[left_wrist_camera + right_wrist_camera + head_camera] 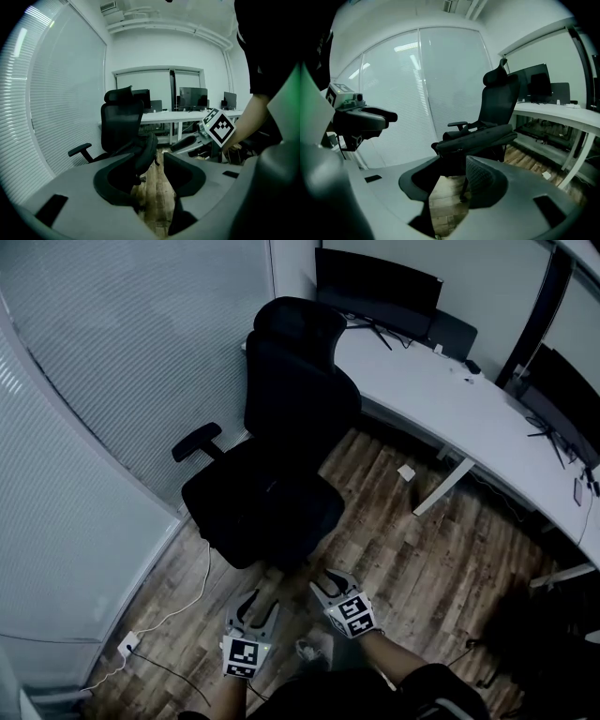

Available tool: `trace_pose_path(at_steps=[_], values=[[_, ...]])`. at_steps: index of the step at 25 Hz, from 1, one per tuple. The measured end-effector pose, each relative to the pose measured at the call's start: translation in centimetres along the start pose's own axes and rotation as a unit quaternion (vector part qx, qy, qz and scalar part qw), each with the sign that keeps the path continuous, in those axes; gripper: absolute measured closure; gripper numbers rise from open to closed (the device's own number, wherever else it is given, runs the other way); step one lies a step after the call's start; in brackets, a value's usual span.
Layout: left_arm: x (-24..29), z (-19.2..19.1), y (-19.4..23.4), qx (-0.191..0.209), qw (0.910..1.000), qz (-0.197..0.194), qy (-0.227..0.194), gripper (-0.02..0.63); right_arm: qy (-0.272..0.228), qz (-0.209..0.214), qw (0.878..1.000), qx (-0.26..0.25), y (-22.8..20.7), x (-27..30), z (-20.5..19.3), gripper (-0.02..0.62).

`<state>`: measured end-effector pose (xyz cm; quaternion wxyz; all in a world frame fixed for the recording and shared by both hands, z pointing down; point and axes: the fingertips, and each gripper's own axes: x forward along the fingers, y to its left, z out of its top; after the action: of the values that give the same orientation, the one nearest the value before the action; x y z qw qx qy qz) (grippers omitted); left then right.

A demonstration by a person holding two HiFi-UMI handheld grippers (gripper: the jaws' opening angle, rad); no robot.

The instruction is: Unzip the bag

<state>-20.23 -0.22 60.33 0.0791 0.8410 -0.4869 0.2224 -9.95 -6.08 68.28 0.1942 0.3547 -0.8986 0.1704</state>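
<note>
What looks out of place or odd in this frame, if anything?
Minor things only. A small white scrap lies on the wood floor by the desk leg, and a white cable trails loose across the floor beside the chair. The black bag lies flat across the chair's seat, not visibly damaged.
</note>
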Motion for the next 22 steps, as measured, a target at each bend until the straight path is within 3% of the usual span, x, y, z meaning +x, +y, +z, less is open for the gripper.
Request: trace_pose_path(at_steps=[9, 22], values=[[2.7, -1.8, 0.6, -0.007, 0.9997, 0.012, 0.02, 0.423, 0.019, 0.006, 1.0, -0.022, -1.4, 5.3, -2.0, 0.446], [3.5, -4.2, -0.1, -0.005, 0.9993, 0.001, 0.037, 0.423, 0.022, -0.044, 0.997, -0.062, -2.7, 10.2, -2.9, 0.446]])
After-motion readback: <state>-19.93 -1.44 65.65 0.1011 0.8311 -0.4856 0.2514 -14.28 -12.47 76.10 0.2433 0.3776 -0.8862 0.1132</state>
